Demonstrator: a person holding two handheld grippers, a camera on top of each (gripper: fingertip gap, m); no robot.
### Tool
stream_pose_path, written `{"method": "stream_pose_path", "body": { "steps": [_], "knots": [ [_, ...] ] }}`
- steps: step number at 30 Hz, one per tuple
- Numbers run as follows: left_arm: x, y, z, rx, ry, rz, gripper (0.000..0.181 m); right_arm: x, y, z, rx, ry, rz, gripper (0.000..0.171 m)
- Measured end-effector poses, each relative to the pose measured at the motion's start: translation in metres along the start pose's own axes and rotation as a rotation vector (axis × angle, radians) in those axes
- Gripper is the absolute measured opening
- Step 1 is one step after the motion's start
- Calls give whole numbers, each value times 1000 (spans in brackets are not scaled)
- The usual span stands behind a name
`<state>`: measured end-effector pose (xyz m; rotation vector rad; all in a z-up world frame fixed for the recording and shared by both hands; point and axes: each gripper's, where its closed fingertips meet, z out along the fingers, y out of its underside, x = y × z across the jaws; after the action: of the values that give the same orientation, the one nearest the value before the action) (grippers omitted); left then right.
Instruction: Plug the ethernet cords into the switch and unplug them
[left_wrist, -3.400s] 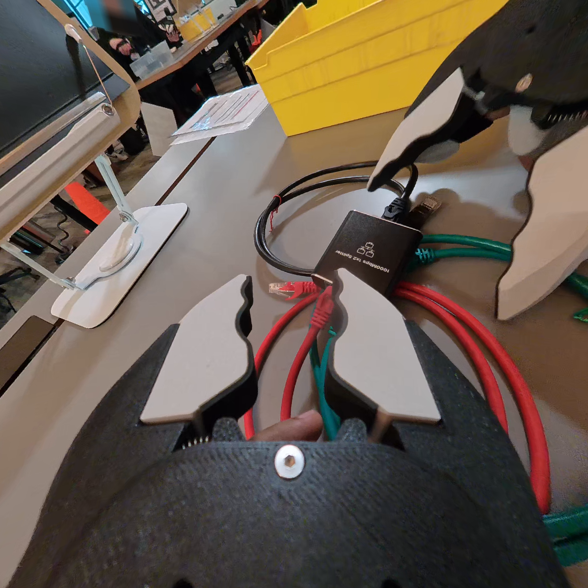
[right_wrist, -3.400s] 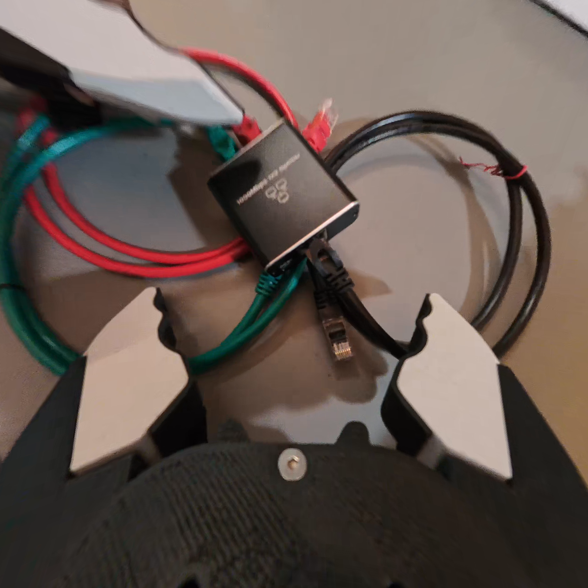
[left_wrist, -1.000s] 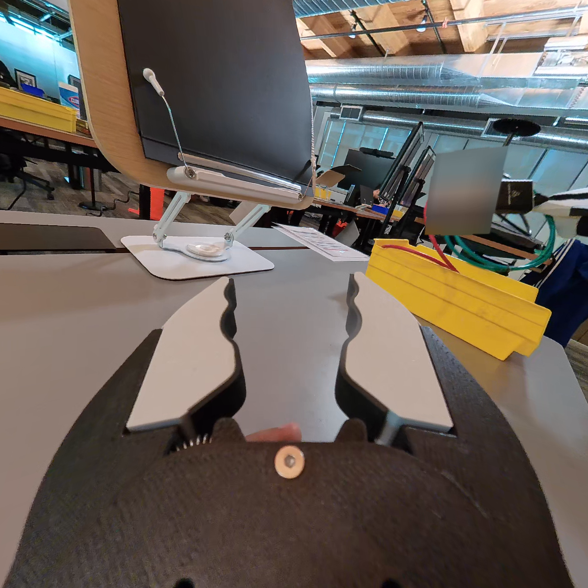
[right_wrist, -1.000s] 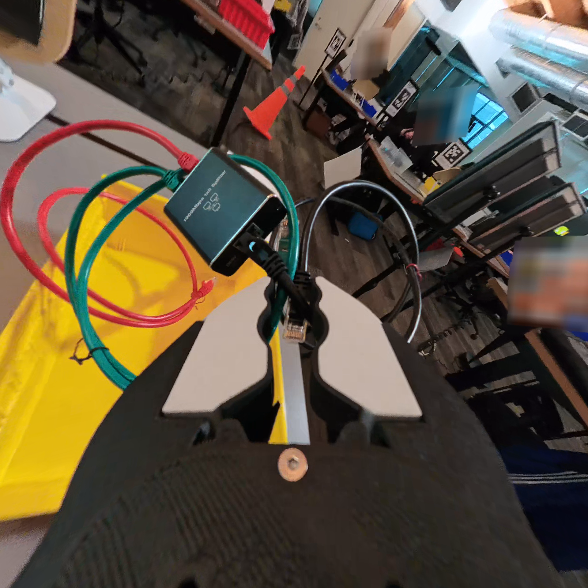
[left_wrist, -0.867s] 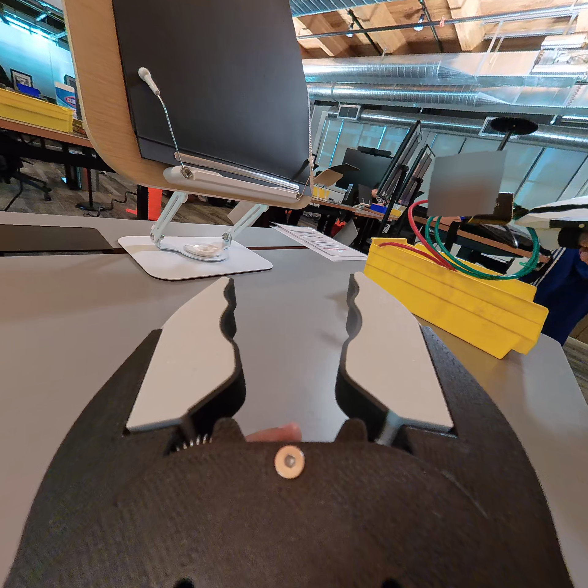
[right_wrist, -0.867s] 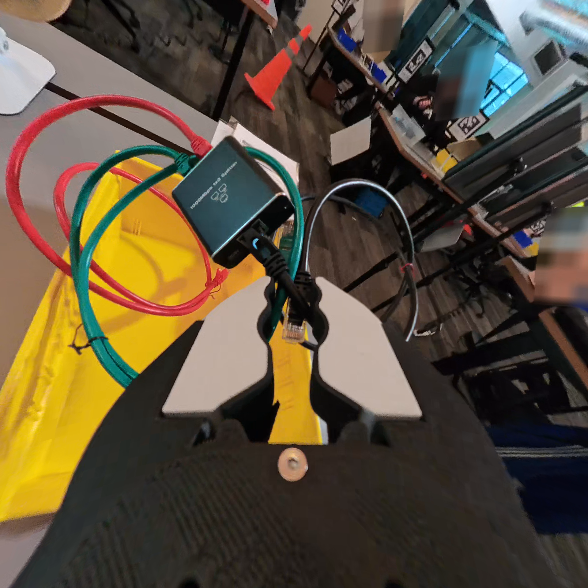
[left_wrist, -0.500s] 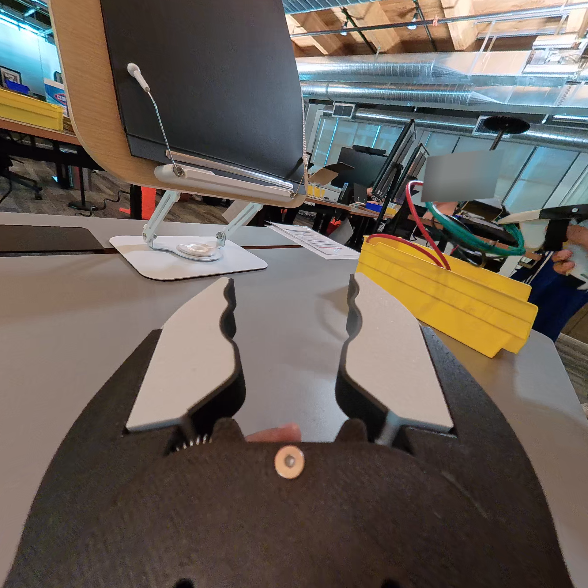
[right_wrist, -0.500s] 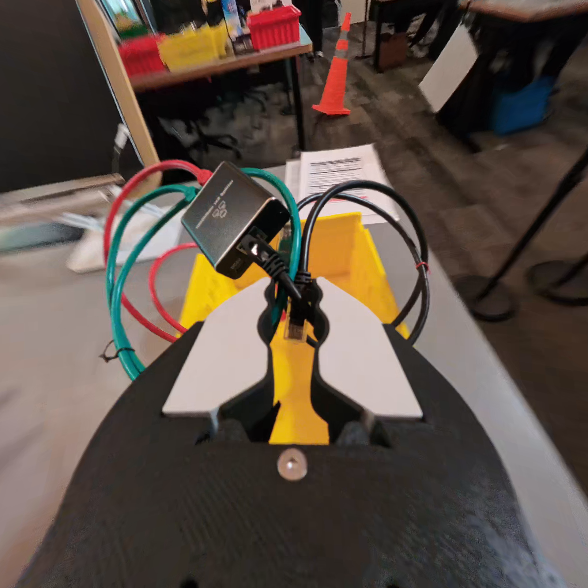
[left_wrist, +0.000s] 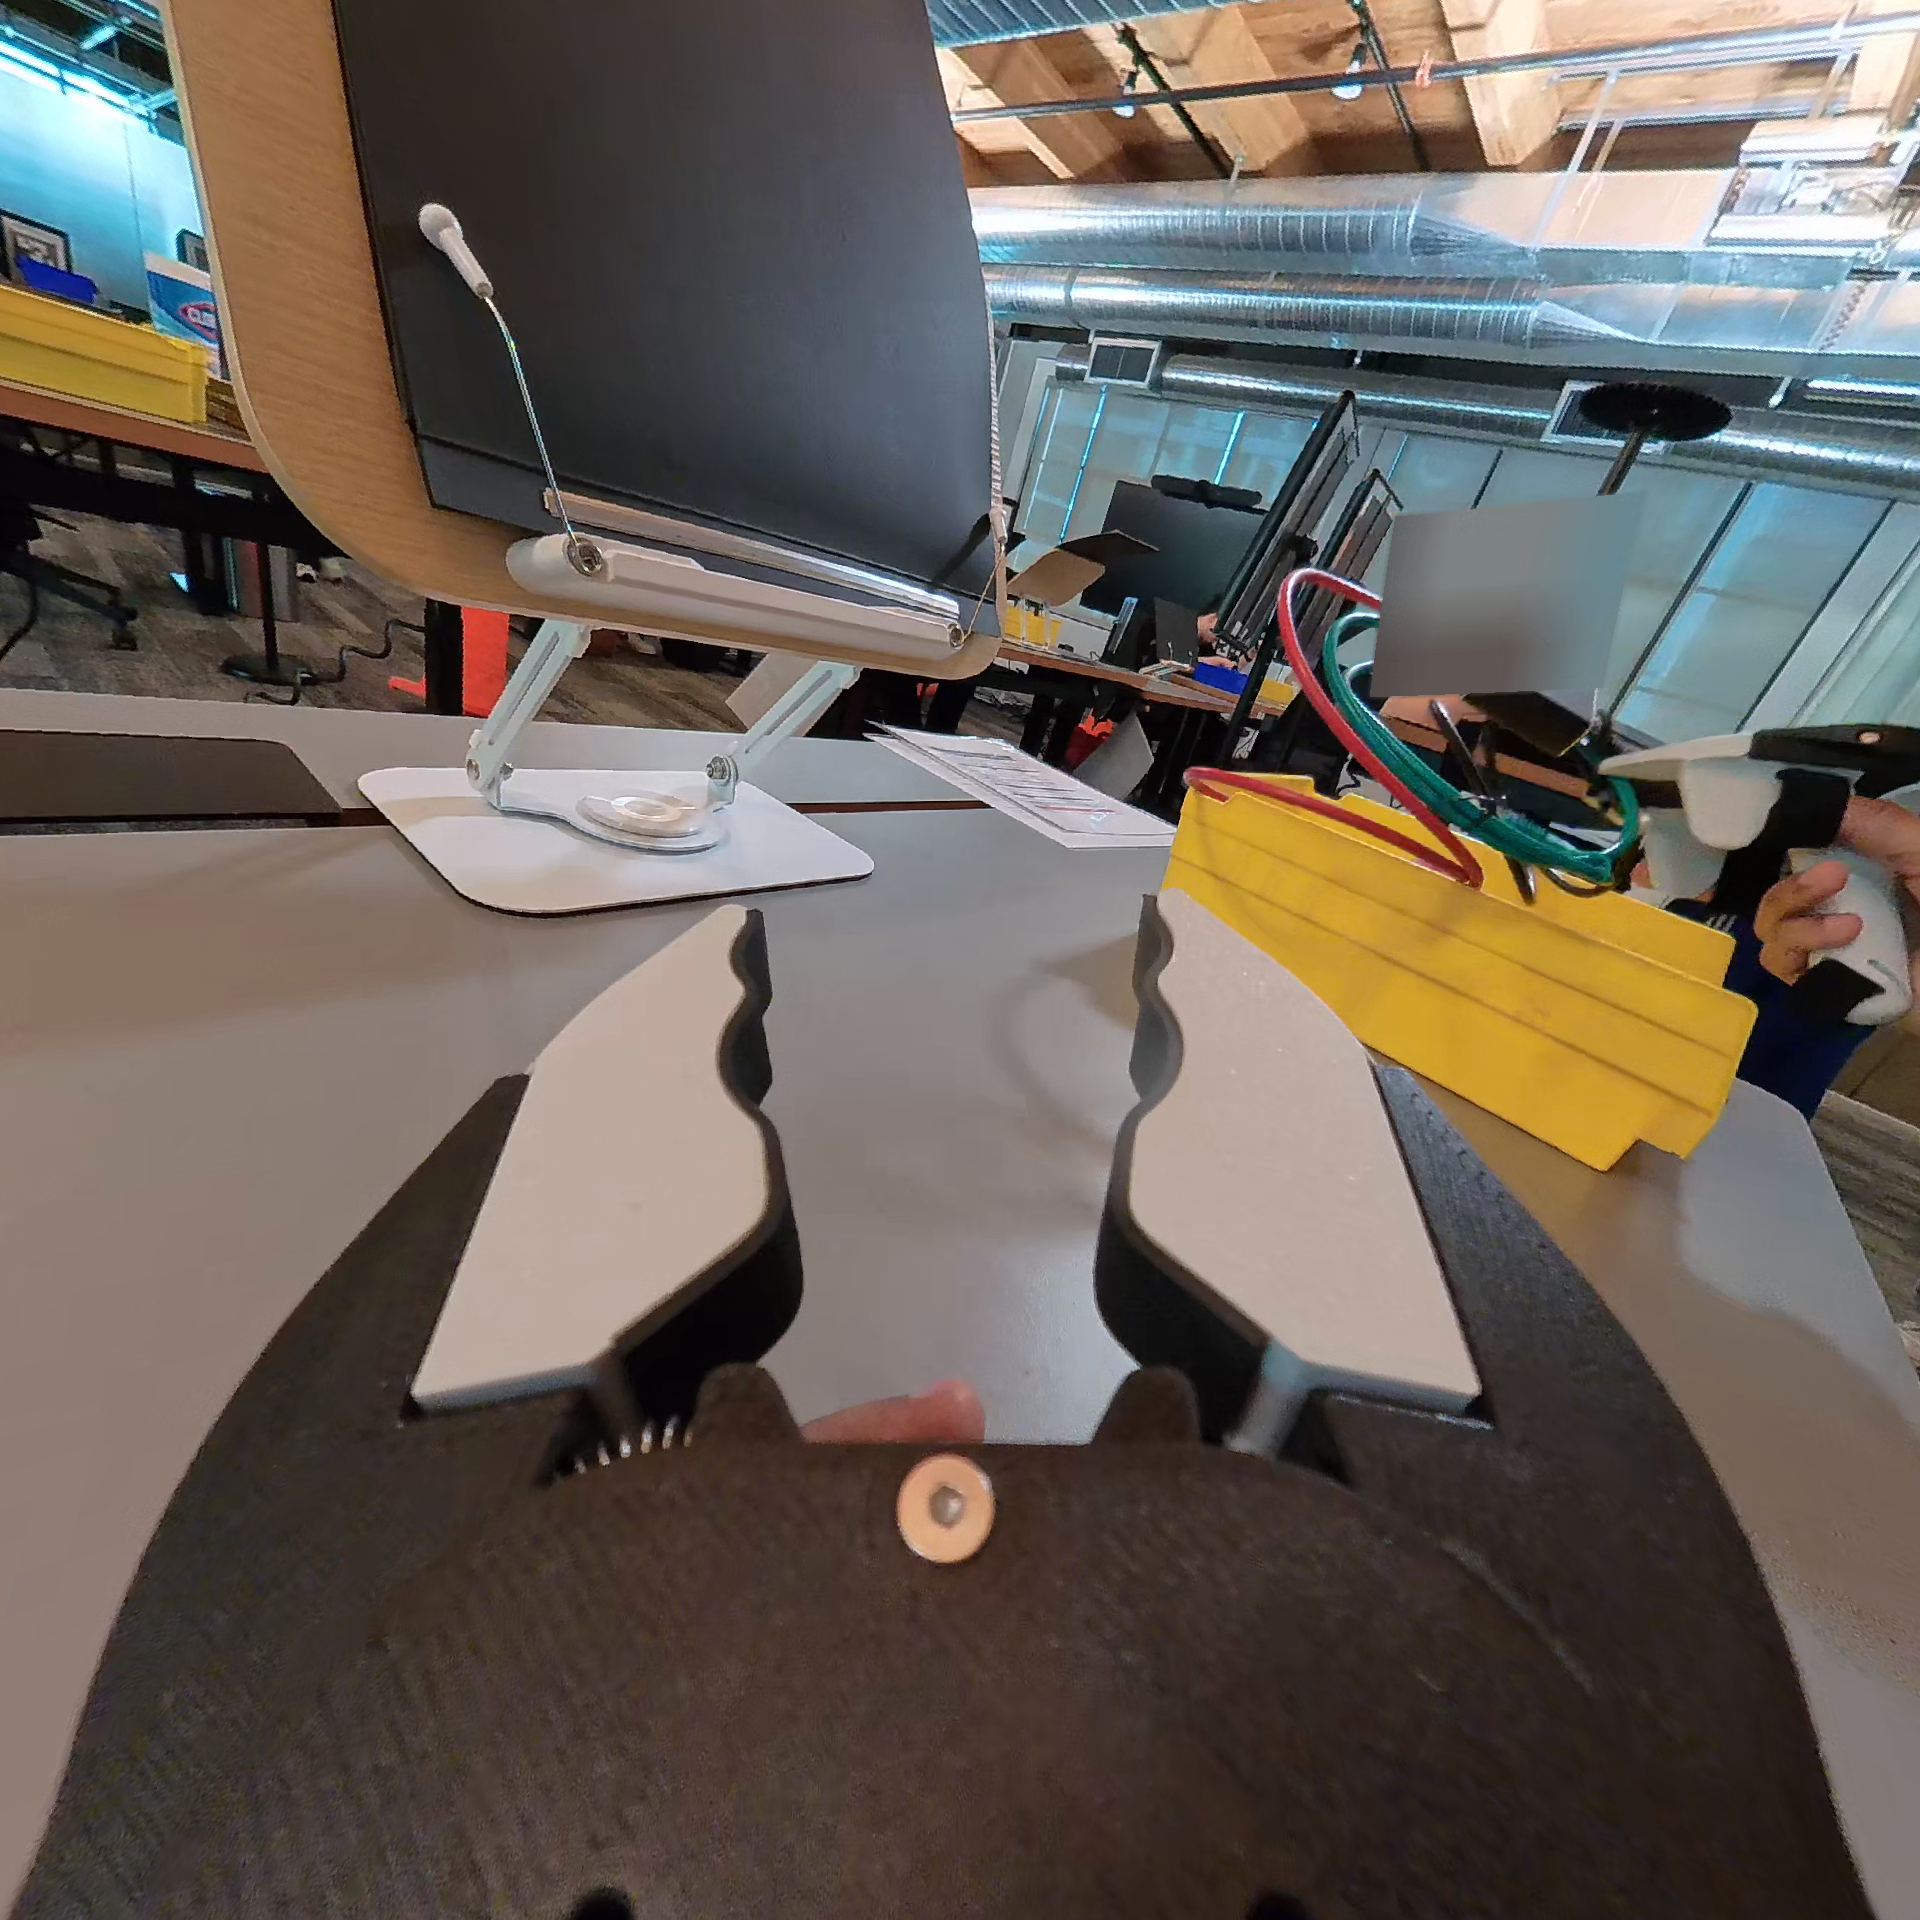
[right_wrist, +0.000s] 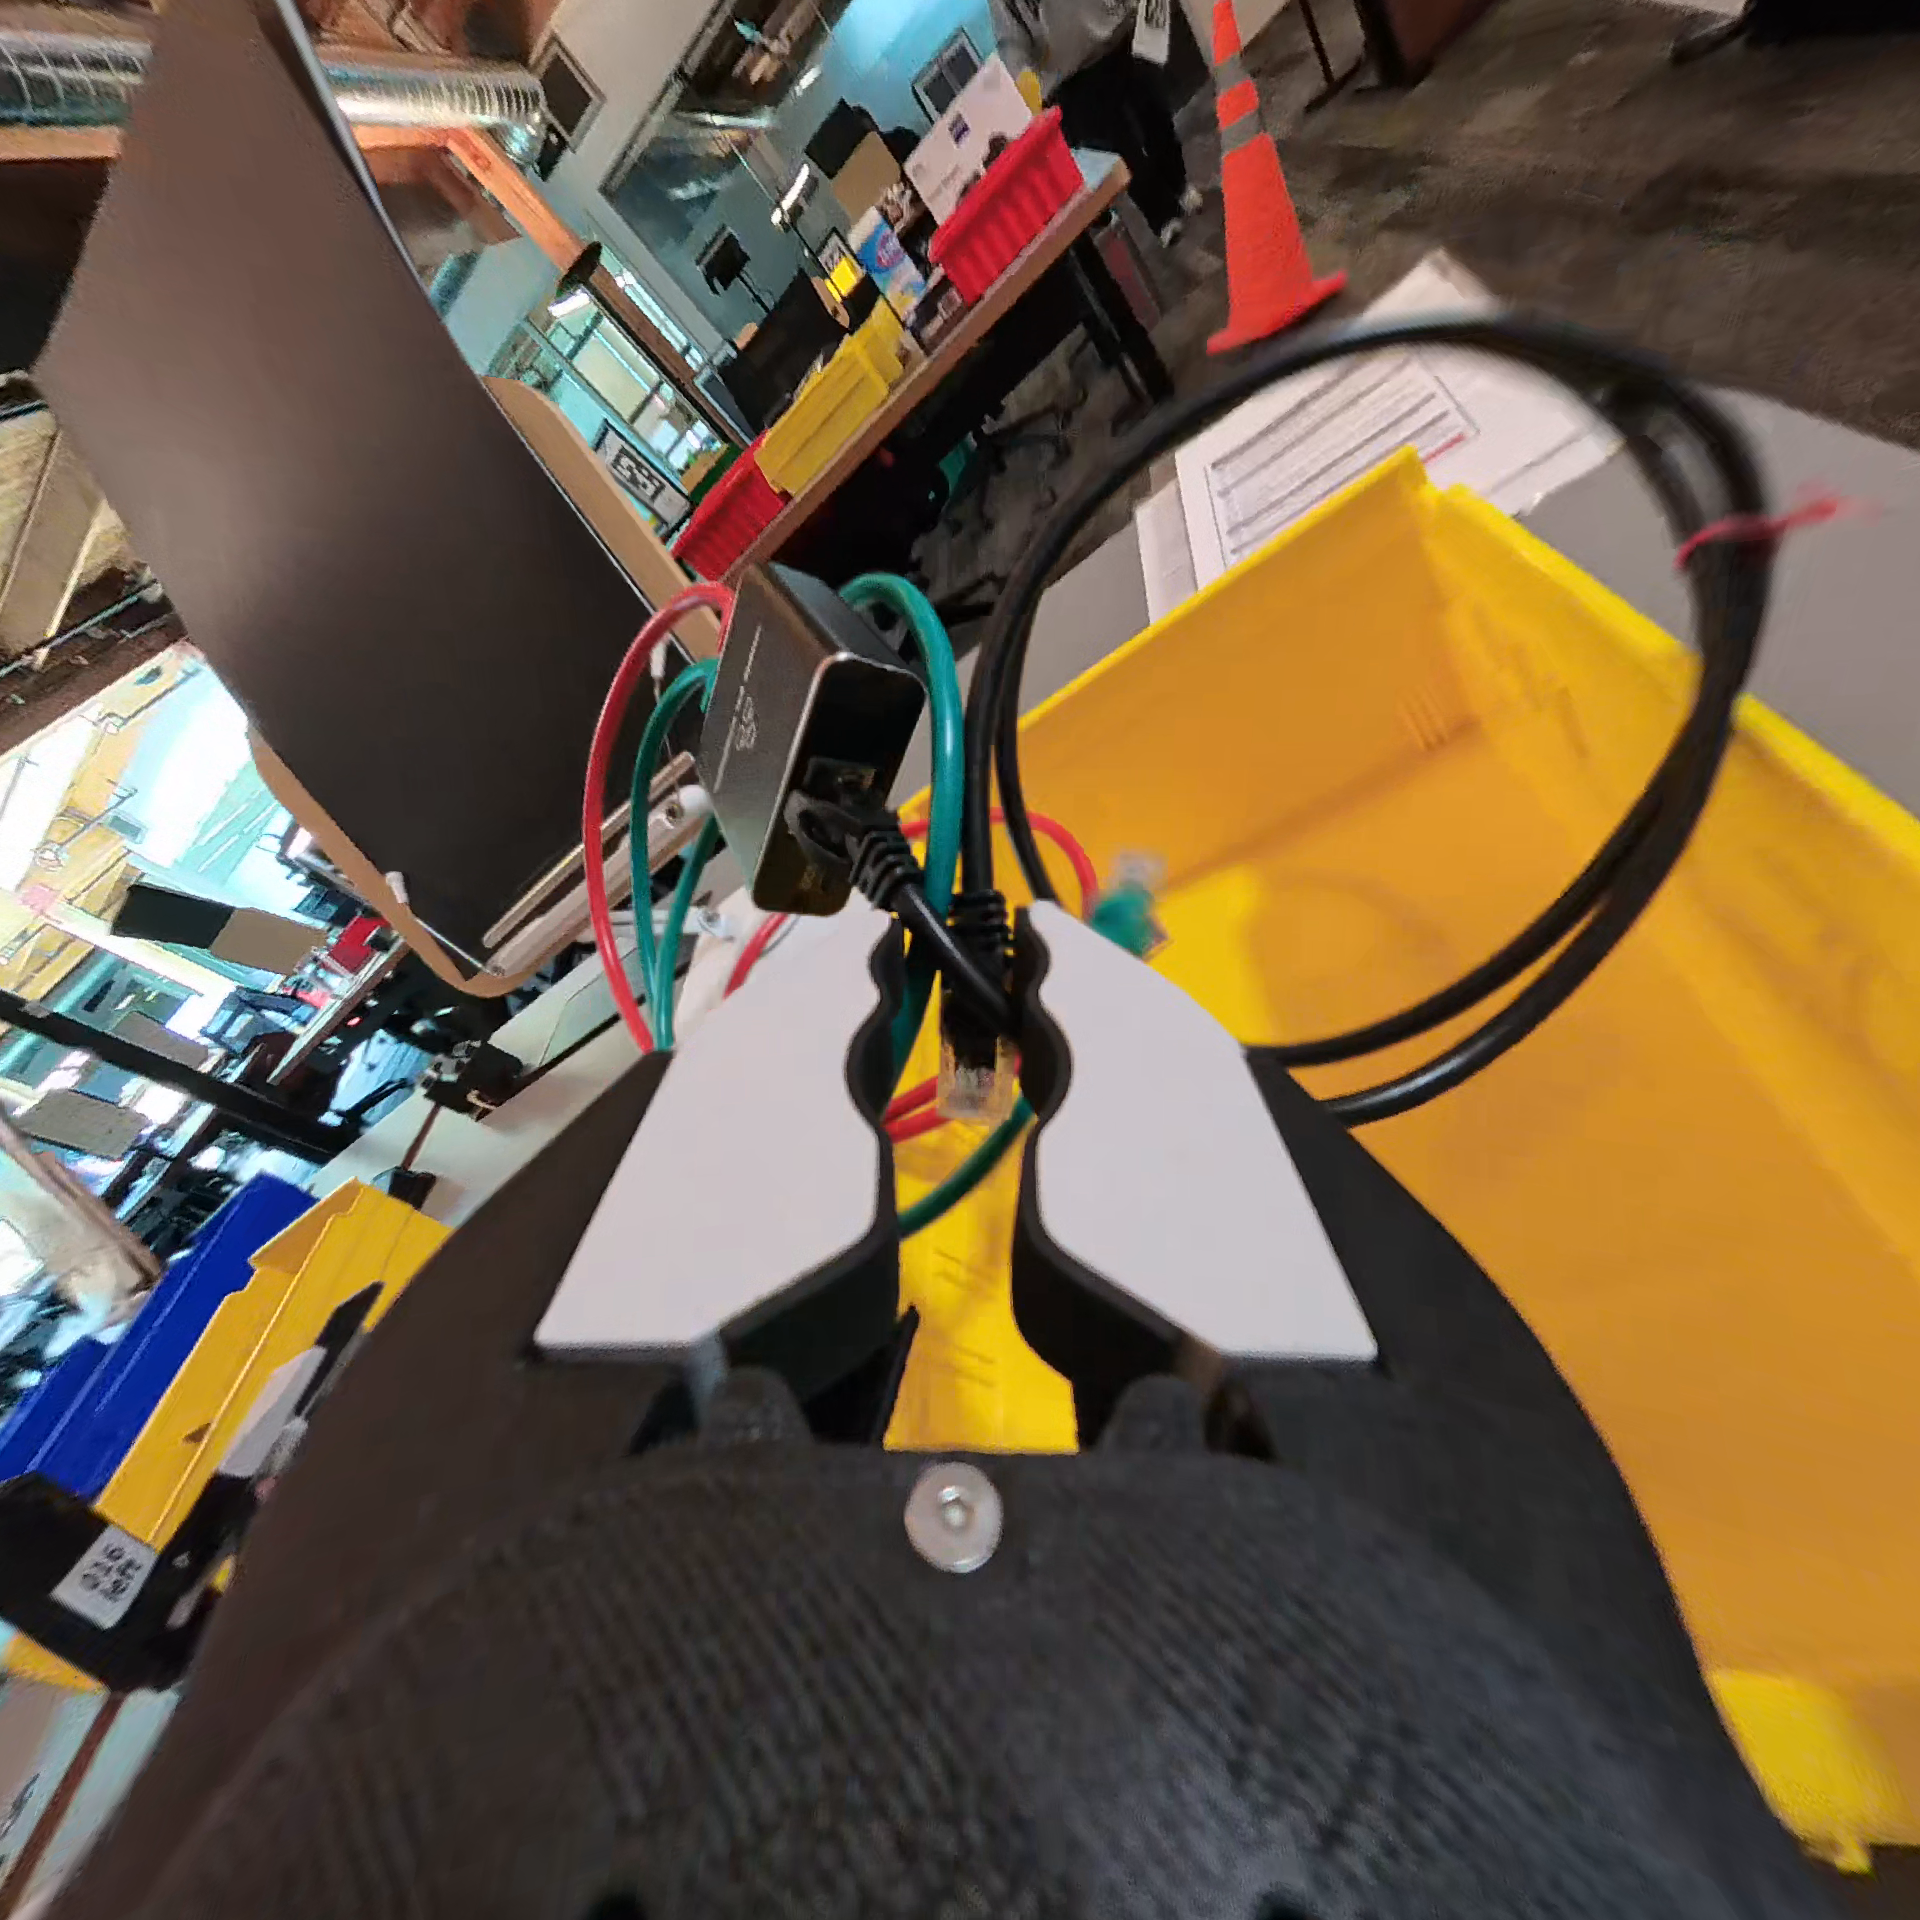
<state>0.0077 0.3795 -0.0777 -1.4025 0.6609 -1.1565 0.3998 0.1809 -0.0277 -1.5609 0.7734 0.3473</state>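
Now pinching black cord (right_wrist: 971, 951) in narrow right gripper (right_wrist: 958, 940), dangling switch (right_wrist: 805, 743) with red cord (right_wrist: 603, 790) and green cord (right_wrist: 940, 707) over yellow bin (right_wrist: 1558, 935); hovering left gripper (left_wrist: 948, 925) wide, empty, above grey table (left_wrist: 260, 987).

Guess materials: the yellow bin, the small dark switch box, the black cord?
Yellow rectangular bin: likely moulded plastic, semi-gloss, with ribbed walls. Small dark box-shaped switch: possibly brushed metal, judging by its dull sheen; coated plastic not ruled out. Black ethernet cord: rubbery matte jacket, clear plastic plug, pinched in the right gripper.
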Motion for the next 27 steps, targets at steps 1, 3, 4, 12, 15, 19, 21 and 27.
{"method": "stream_pose_path", "body": {
  "steps": [1, 3, 4, 12, 15, 19, 21, 27],
  "knots": [
    [0, 0, 0, 0, 0, 0, 68, -4, -4, -2, 19, 7, -17, 19],
    [0, 0, 0, 0, 1, -2, 68, -10, -11, -8, 57, 17, -18, 19],
    [0, 0, 0, 0, 1, -3, 68, -10, -14, -10, 72, 24, -7, 19],
    [0, 0, 1, 0, 2, -4, 68, -11, -6, -30, 127, 125, 46, 18],
    [0, 0, 1, -1, 3, -5, 68, -23, -7, -35, 163, 111, 60, 16],
    [1, 0, 1, -1, 4, -4, 68, -33, -26, -48, 308, 70, 54, 0],
    [1, 0, 1, -1, 5, -5, 68, -21, -25, -44, 286, 137, -39, 0],
    [3, 1, 2, -3, 11, -3, 68, -5, -4, -34, 195, 92, -35, 3]
  ]
}}
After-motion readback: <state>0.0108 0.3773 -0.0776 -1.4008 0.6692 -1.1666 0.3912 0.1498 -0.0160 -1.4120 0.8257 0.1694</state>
